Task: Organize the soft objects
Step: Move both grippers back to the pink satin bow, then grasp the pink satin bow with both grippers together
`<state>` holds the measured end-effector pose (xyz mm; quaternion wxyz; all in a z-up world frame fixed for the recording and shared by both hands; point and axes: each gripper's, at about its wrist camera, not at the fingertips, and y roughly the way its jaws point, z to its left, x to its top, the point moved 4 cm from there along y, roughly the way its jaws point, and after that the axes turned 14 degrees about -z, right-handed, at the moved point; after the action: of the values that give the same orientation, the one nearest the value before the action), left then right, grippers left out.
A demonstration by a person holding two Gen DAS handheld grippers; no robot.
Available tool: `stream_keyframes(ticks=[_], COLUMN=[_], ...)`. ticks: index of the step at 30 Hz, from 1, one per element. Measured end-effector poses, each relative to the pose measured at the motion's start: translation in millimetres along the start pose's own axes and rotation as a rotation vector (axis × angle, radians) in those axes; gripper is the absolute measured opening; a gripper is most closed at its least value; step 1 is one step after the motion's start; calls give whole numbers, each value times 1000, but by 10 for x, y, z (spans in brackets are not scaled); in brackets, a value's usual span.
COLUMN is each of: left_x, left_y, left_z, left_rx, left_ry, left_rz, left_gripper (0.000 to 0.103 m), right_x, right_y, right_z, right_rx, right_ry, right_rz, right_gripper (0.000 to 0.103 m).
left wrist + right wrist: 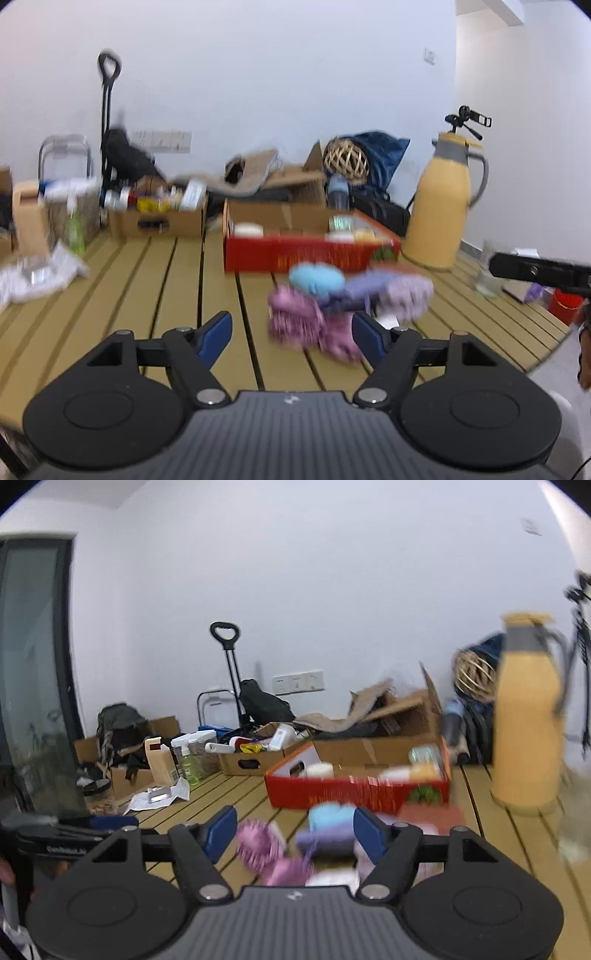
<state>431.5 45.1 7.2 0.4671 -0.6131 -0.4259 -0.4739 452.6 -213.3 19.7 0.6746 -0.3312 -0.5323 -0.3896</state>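
Soft things lie in a loose heap on the slatted surface, just ahead of both grippers: pink fringed cloths nearest, a pale blue piece on top, lilac pieces to the right. All of it is blurred, so I cannot count the pieces.

Left hand-held gripper has its blue pads spread wide, with nothing between them; the heap sits beyond the right pad, and whether that pad touches the cloth I cannot tell. Right hand-held gripper is likewise spread and empty, and the heap shows in the gap between its fingers, on the surface below.

Behind the heap stands a red box with small items inside. To its right is a yellow jug with a grey collar. To the left lies crumpled white plastic, near a green bottle. Farther back, cardboard boxes hold clutter, a woven ball rests against a blue bag, and a black trolley handle rises before the white wall.
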Motion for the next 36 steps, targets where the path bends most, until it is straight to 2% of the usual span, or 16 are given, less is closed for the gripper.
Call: stream_keyframes(ticks=[4, 6, 9, 11, 15, 17, 19, 20, 21, 24, 26, 32, 34, 36], left_x=[-26, 43, 123, 154, 192, 150, 20, -84, -196, -436, -527, -562, -568, -563], left_y=[-70, -22, 181, 457, 1101, 1460, 1700, 1755, 1734, 1451, 1317, 1272, 1322, 1354], left_z=[2, 10, 3, -13, 32, 137, 251, 294, 332, 437, 495, 525, 526, 508], left_rx=[2, 5, -21, -18, 10, 16, 30, 29, 13, -31, -26, -44, -48, -50], left_ry=[23, 7, -13, -20, -29, -66, -102, -118, -145, -228, -258, -255, -255, -242], left_rz=[10, -2, -12, 9, 43, 91, 146, 193, 230, 218, 225, 207, 210, 203], left_gripper=[73, 73, 73, 69, 62, 60, 44, 32, 27, 23, 21, 24, 31, 32], right_x=[-212, -218, -267, -372, -622, -695, -737, -737, -732, -730, -761, -931, -991, -1031], right_y=[-214, -217, -124, 30, 347, 498, 606, 658, 707, 860, 1003, 1333, 1384, 1405], right_z=[38, 55, 72, 92, 119, 108, 98, 85, 71, -13, -63, -4, 26, 30], right_rx=[2, -18, 2, 8, -2, -3, -11, -19, -28, -44, -54, -48, -31, -25], right_ry=[9, -6, 54, 79, 113, 142, 167, 175, 177, 184, 200, 191, 177, 168], right_rz=[40, 43, 60, 111, 194, 217, 218, 210, 203, 193, 198, 245, 270, 281], right_gripper=[69, 69, 67, 58, 49, 46, 45, 45, 45, 45, 45, 37, 31, 30])
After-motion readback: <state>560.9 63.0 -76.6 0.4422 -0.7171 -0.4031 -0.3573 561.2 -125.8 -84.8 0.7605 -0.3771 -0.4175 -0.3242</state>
